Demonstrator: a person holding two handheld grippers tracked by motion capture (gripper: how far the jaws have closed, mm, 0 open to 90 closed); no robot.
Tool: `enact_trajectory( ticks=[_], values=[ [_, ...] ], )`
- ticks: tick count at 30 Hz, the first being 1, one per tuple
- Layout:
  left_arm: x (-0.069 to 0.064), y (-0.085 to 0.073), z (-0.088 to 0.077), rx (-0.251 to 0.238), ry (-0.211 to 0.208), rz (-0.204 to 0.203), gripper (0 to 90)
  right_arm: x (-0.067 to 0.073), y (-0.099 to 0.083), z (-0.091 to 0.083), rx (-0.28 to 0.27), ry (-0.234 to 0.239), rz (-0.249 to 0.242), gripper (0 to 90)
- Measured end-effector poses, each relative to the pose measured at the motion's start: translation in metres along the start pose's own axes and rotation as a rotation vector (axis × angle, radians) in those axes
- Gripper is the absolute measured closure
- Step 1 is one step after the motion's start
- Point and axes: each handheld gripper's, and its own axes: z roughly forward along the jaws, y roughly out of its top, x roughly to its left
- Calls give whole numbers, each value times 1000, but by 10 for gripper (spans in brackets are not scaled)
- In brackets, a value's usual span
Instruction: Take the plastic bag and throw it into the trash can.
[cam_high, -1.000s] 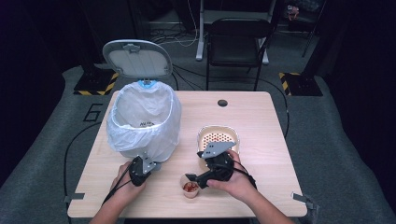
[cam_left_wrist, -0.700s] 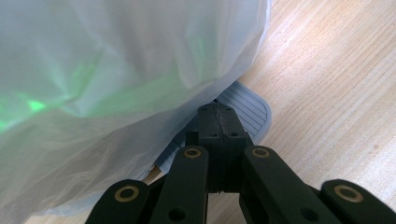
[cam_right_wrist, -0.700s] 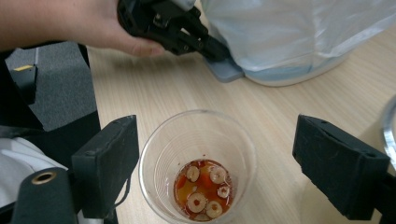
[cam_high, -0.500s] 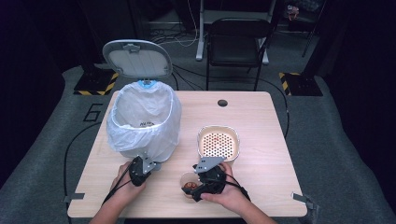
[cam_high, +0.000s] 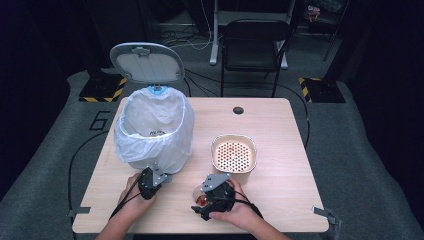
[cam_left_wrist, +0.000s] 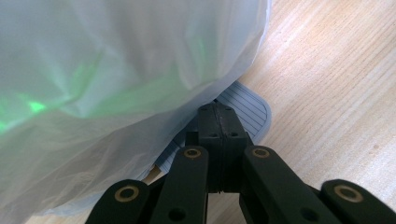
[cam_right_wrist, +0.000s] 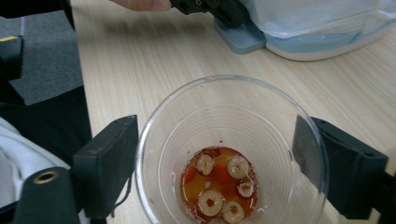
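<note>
A bin lined with a white bag (cam_high: 152, 130) stands at the table's left with its grey lid (cam_high: 146, 62) raised. My left gripper (cam_high: 159, 176) (cam_left_wrist: 218, 109) is shut, and its tips rest on the bin's ribbed grey pedal (cam_left_wrist: 250, 109) under the bag. My right gripper (cam_high: 204, 199) (cam_right_wrist: 219, 158) is shut on a clear plastic cup (cam_high: 199, 192) (cam_right_wrist: 224, 116), one pad on each side of its wall. The jaws have just closed a little further on the cup. It holds a little red liquid with several pale round slices (cam_right_wrist: 217, 186).
A beige strainer bowl (cam_high: 233, 152) sits right behind my right hand. The wooden table (cam_high: 280, 130) has a dark round hole (cam_high: 238, 110) near its far edge. A black chair (cam_high: 252, 45) stands beyond the table. Cables trail off the near left corner.
My right gripper has come down and toward the near edge with the cup, away from the strainer bowl. The left gripper has stayed on the pedal.
</note>
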Motion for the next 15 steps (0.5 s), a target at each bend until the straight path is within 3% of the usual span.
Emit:
enact_trajectory(
  ticks=[2,11,13,14,15],
  values=[
    [0,0,0,0,0,0,900,0,0,0,-7,-10,-2,215],
    [0,0,0,1,-2,5,900,0,-9,-12,-5,-18,21,229],
    [1,1,0,9,-1,22,900,-3,-14,-18,-4,-21,26,231],
    [4,1,-1,14,3,60,900,-5,-20,-26,-4,-27,37,232],
    [4,1,-1,14,3,60,900,-5,-20,-26,-4,-27,37,232]
  ],
)
